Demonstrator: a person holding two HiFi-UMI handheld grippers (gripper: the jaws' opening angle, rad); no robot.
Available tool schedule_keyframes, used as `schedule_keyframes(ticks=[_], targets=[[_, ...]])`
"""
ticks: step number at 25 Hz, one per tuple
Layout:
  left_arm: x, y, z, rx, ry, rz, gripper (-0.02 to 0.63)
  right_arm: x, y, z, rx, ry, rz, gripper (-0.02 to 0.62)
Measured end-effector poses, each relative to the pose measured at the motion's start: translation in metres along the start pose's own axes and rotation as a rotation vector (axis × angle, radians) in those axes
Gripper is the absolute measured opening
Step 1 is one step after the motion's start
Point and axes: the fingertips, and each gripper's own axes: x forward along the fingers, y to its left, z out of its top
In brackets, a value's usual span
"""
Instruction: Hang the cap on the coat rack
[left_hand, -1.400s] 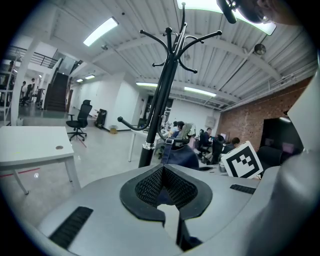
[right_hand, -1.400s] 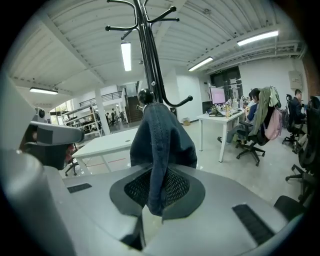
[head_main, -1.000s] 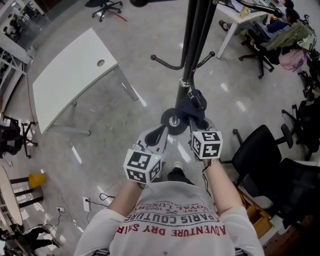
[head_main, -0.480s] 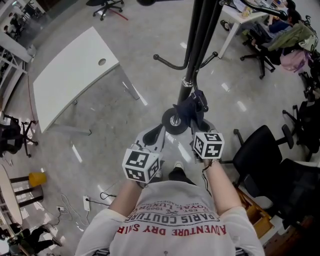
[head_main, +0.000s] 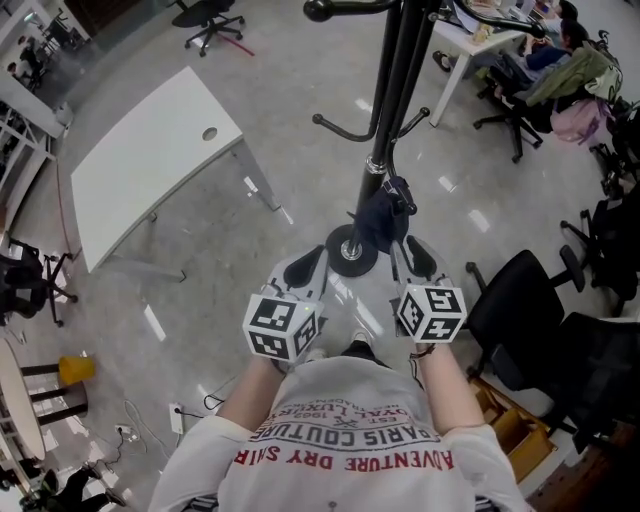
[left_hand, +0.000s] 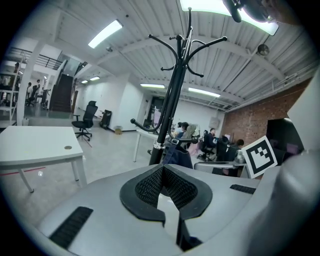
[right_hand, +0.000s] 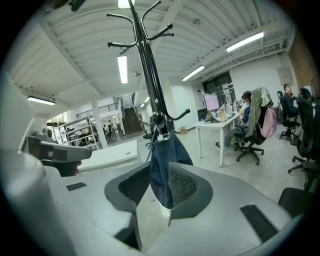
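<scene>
1. Head view: saw dark blue cap (head_main: 385, 215) hung low on the coat rack (head_main: 392, 90), centre frame.
2. Caught right tongs (right_hand: 157, 168) opening, spread around the cap's cloth.
3. Found left tongs (left_hand: 163, 169) pressed together, empty.

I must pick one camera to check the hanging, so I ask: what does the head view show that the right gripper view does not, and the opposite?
Only the head view: the coat rack's round base on the floor, the marker cubes on the grippers, and the person's shirt. Only the right gripper view: the rack's top hooks, the ceiling lights, and the right gripper with its jaws opening and the cap hanging between them. Both: the dark blue cap hanging low on the rack's pole.
</scene>
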Motion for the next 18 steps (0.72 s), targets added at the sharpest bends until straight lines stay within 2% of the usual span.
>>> schedule_keyframes(ticks=[1,3,6,9,15,18], targets=[[-0.003,-0.003,0.003,0.005,-0.008,-0.008,0.005,-0.010,0.003,0.009,-0.014,-0.041,-0.008,0.114],[-0.011,-0.009,0.010,0.019,-0.026,-0.027,0.005,-0.032,0.010,0.028,-0.048,-0.140,-0.034,0.045],[-0.024,-0.022,0.028,0.059,-0.070,-0.061,0.005,-0.060,0.022,0.051,-0.082,-0.252,-0.058,0.029],[-0.037,-0.028,0.049,0.102,-0.120,-0.075,0.005,-0.078,0.036,0.063,-0.091,-0.289,-0.059,0.026],[-0.069,-0.040,0.076,0.131,-0.192,-0.100,0.005,-0.108,0.064,0.081,-0.080,-0.345,-0.044,0.021],[-0.080,-0.050,0.091,0.162,-0.243,-0.114,0.005,-0.119,0.077,0.088,-0.112,-0.374,-0.037,0.020]])
